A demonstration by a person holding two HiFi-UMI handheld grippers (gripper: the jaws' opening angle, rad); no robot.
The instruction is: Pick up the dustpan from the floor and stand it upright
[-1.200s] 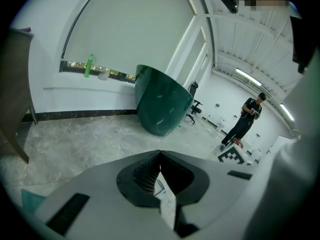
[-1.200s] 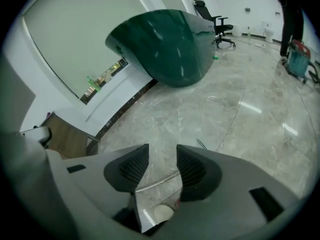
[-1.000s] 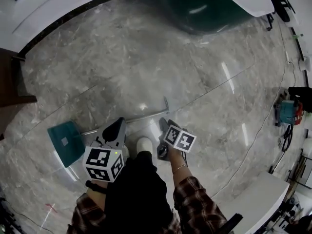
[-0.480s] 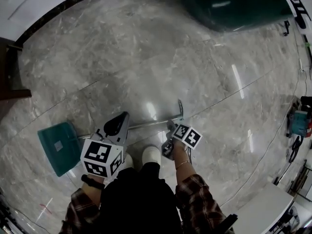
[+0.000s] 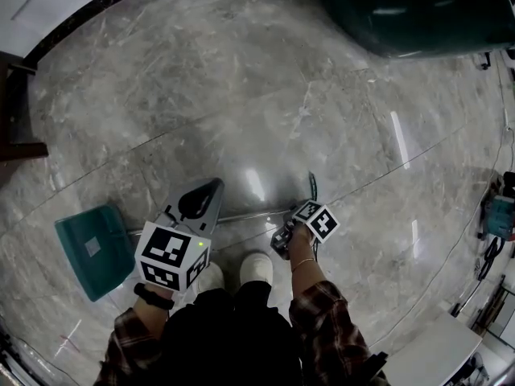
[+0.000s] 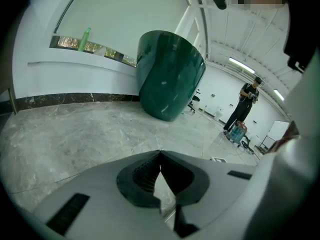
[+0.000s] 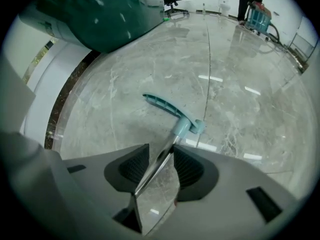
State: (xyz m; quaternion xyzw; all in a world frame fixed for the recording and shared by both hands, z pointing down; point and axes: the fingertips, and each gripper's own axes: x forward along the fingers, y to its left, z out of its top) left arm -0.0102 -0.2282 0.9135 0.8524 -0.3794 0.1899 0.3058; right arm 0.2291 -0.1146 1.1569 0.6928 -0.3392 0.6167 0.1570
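The dustpan lies flat on the marble floor, its teal pan (image 5: 87, 250) at the left. Its thin metal rod (image 5: 249, 213) runs right to a teal grip (image 5: 312, 187). In the right gripper view the rod (image 7: 161, 159) passes between the jaws and leads on to the teal grip (image 7: 170, 109). My right gripper (image 5: 283, 236) (image 7: 162, 153) is shut on the rod just below that grip. My left gripper (image 5: 214, 186) hovers over the rod's middle. Its jaws meet at the tips (image 6: 160, 154) with nothing between them.
A big dark green rounded body (image 5: 426, 6) (image 6: 170, 74) stands ahead on the floor. A white curved wall with a dark baseboard (image 5: 80, 14) runs at the back left, beside brown furniture (image 5: 12, 111). A person (image 6: 247, 101) stands by a blue machine (image 6: 239, 131). My shoes (image 5: 256, 268) stand just behind the rod.
The head view has swung, so the floor sits differently in frame. My right gripper has come down onto the rod near the teal grip. The pan still lies flat.
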